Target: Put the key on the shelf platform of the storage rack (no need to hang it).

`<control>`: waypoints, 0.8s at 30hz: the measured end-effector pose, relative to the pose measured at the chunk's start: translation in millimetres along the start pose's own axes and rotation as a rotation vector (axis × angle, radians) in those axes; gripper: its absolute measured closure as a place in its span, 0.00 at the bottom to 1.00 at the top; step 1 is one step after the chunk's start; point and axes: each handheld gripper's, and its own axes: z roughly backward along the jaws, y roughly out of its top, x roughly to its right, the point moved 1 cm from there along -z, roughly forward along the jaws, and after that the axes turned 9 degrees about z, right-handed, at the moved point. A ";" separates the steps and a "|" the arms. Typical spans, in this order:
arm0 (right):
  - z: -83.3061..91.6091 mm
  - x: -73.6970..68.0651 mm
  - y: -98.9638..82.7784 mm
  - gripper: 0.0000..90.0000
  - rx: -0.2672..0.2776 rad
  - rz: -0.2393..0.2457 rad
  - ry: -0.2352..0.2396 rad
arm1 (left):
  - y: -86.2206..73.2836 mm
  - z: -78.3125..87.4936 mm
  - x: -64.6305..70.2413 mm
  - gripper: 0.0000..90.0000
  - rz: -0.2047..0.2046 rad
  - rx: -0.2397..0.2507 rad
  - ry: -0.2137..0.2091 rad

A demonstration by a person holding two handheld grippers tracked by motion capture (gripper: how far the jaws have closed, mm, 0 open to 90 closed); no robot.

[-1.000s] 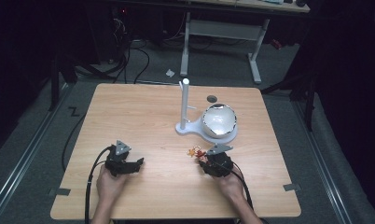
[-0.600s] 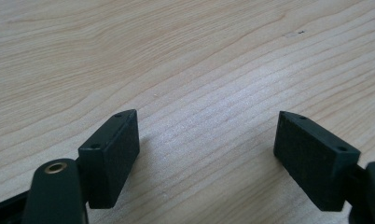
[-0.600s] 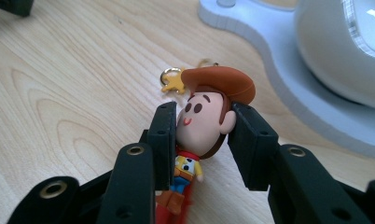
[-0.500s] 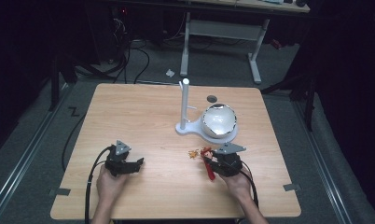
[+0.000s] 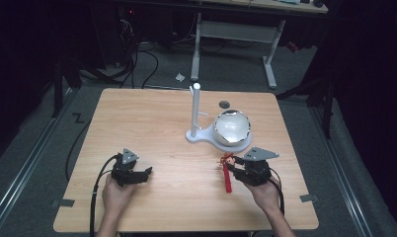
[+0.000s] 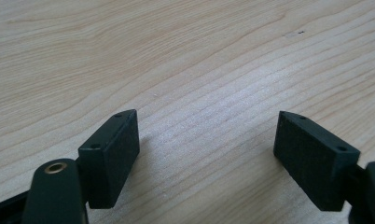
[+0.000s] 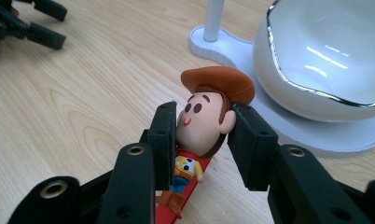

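Pale wood-grain tabletop [image 5: 152,118] is seen from the high view, with both grippers held at its near edge. The left gripper [image 5: 146,172] is held by the left hand [image 5: 116,193] at the near left; its fingers [image 6: 112,156] are spread wide over bare wood in the left gripper view, with nothing between them. A black cable [image 5: 94,197] is seen trailing from it toward the near edge.

The right gripper [image 7: 202,140] is held by the right hand [image 5: 265,192] at the near right. In the right gripper view its fingers are closed to a narrow gap against both sides of the head of a small cowboy figurine [image 7: 206,116]. A brown hat, a round face, a yellow shirt and a red strip beneath the body are noted. In the high view the figurine [image 5: 227,173] is seen as a red and orange shape at the left of the right gripper, low over the tabletop; whether it is touching the wood cannot be told.

A white bowl [image 5: 232,127] with a shiny rim is set on a white stand base [image 5: 199,136], just beyond the figurine. A white upright post [image 5: 194,109] rises from the left end of that base. A small dark disc [image 5: 224,104] is recorded on the tabletop beyond the bowl.
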 end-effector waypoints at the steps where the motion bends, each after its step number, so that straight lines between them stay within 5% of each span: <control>1: 3.3 1.2 0.4 0.71 0.007 -0.007 0.004 | 0.0 0.0 0.0 0.25 0.000 0.000 0.000; 24: 59.7 27.9 11.0 0.70 0.099 -0.045 -0.032 | 0.0 0.0 0.1 0.25 0.001 0.001 -0.001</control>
